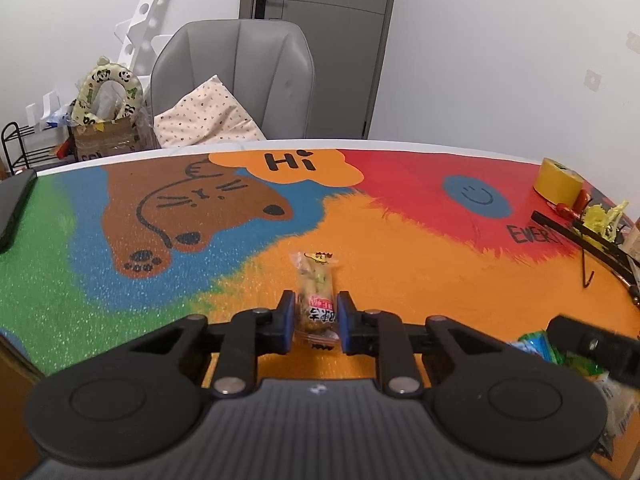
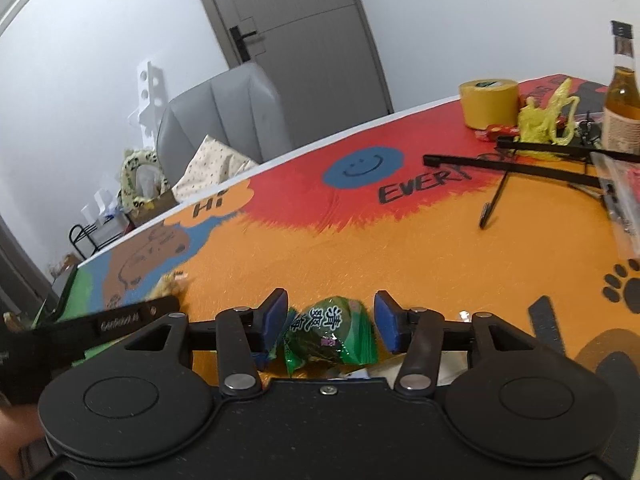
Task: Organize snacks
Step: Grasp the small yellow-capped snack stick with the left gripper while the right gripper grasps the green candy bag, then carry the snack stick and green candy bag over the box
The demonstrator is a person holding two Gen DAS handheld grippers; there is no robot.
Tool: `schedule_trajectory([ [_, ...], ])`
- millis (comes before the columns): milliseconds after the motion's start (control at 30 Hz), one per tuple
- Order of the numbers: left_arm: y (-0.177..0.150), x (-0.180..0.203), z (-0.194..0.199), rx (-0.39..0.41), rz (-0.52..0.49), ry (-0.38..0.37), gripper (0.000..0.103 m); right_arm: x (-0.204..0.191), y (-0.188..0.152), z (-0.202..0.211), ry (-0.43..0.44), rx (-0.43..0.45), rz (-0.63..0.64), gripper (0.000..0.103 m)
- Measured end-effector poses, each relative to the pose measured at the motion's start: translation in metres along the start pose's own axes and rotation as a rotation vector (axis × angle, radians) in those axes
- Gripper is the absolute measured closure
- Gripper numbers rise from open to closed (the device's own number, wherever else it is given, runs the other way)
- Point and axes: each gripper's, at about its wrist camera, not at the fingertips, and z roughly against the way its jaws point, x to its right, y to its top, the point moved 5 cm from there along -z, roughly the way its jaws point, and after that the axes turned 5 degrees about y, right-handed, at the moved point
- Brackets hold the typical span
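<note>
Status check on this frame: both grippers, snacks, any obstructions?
Left gripper shut on clear snack packet. Right gripper open around green snack packet. Nothing in the way.

Left tool (image 1: 316, 322) clamps clear snack packet (image 1: 316, 292); colourful mat (image 1: 400, 248) beneath

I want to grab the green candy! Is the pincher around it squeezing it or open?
Open. The right gripper has its blue pads either side of the green candy, with gaps showing, not pressing it.

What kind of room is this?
Probably a room in someone's home: a grey padded chair with a spotted cream pillow sits behind a table with a colourful cartoon-bear mat, near a grey door.
</note>
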Motion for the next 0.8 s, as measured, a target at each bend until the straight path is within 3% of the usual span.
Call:
schedule_trajectory([
  [200, 0.000, -0.002, 0.008, 0.003, 0.005, -0.019, 0.083, -0.006, -0.004, -0.002, -0.018, -0.048, 0.055, 0.053],
  [300, 0.000, -0.005, 0.012, 0.004, 0.013, -0.025, 0.083, -0.008, -0.009, -0.009, -0.049, -0.073, 0.081, 0.064],
  [800, 0.003, -0.011, 0.057, 0.021, 0.008, -0.092, 0.083, -0.030, 0.000, 0.031, -0.069, 0.018, 0.080, 0.065],
])
